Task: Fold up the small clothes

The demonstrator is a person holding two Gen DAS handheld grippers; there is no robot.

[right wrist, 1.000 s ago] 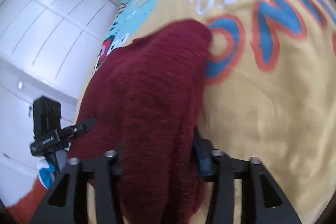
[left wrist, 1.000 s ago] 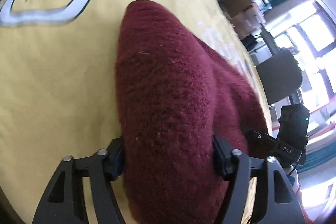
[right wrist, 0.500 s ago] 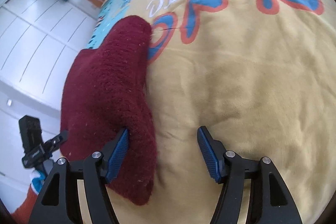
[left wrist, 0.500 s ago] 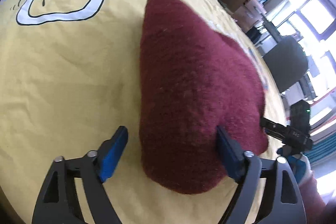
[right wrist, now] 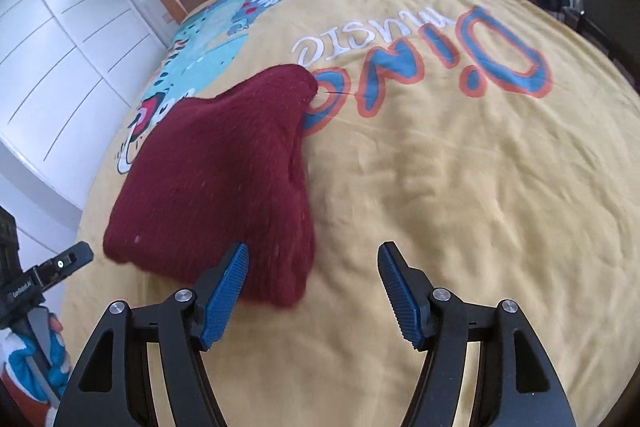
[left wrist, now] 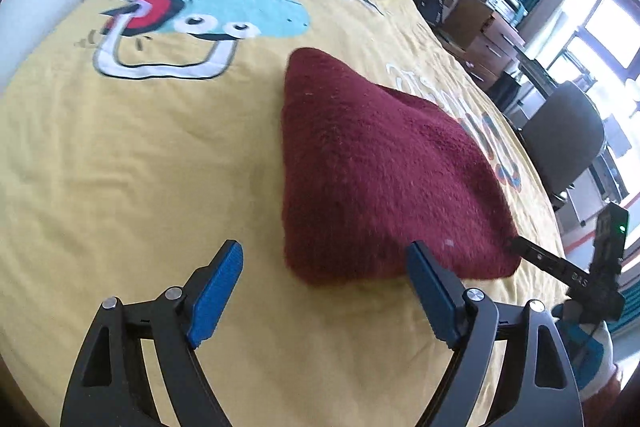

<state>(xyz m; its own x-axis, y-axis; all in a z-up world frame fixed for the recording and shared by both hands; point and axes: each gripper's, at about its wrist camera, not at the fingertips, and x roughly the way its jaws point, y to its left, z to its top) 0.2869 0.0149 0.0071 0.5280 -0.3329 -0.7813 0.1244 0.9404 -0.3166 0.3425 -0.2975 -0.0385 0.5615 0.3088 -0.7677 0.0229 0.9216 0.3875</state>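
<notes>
The yellow bedspread (left wrist: 120, 167) carries the maroon knit garment (left wrist: 372, 179), which lies folded on it in a roughly triangular heap near the printed lettering (right wrist: 420, 55). Its long axis runs from the near edge away to a narrow far tip. The left gripper (left wrist: 328, 291) sits just short of the near edge, and the right gripper (right wrist: 312, 287) at the near right corner. Both jaws have just been opening; they stand wide and grip nothing. Neither hand is clearly nearer.

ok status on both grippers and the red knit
Left gripper and right gripper open, jaws just widened, nothing between them. Maroon knit lying folded on yellow bedspread. Nothing in the way.
</notes>
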